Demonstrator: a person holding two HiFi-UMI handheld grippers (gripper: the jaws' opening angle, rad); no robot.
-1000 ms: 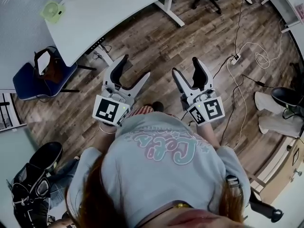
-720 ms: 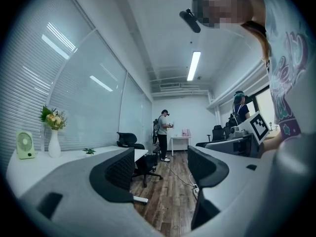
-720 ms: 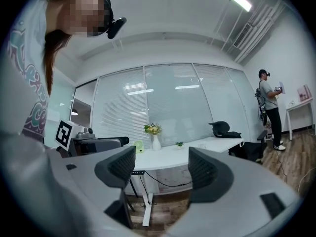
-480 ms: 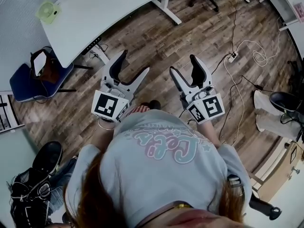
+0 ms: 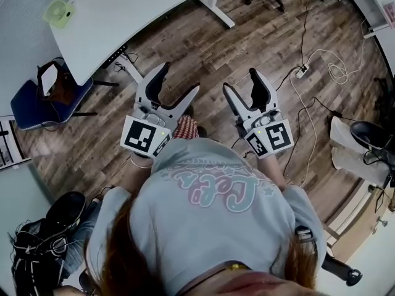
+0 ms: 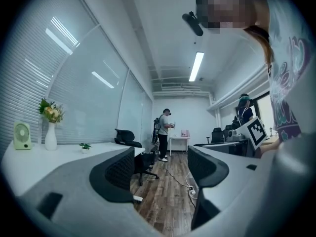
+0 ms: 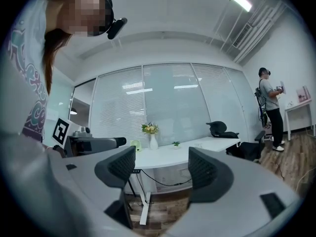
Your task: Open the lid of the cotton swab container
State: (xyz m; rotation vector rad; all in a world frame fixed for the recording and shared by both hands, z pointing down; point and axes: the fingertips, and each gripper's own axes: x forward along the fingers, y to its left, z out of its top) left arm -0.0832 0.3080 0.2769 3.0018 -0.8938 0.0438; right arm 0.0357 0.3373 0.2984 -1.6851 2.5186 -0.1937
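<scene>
Holding both grippers out at waist height over a brown wood-plank floor, a person in a grey-blue sweatshirt w/ pink lettering stands, seen from above. The left gripper has its jaws spread wide w/ nothing btwn them; its own view shows only floor and the far room through the gap. The right gripper is spread wide too and empty, w/ desk legs and floor showing through its gap. The two sit side by side, near but not touching, marker cubes toward the body.

Ahead of the left gripper and off to its left is a long white curved desk w/ a small pale-green desk fan and a white vase of flowers on top. A blue padded chair stands further left of that gripper. Ahead-right of the right gripper a white power strip w/ trailing cables lies on the floor. Far beyond the left gripper's jaws a second person w/ a backpack rig stands by a small white table.

Cotton swab container: not seen in any view.
</scene>
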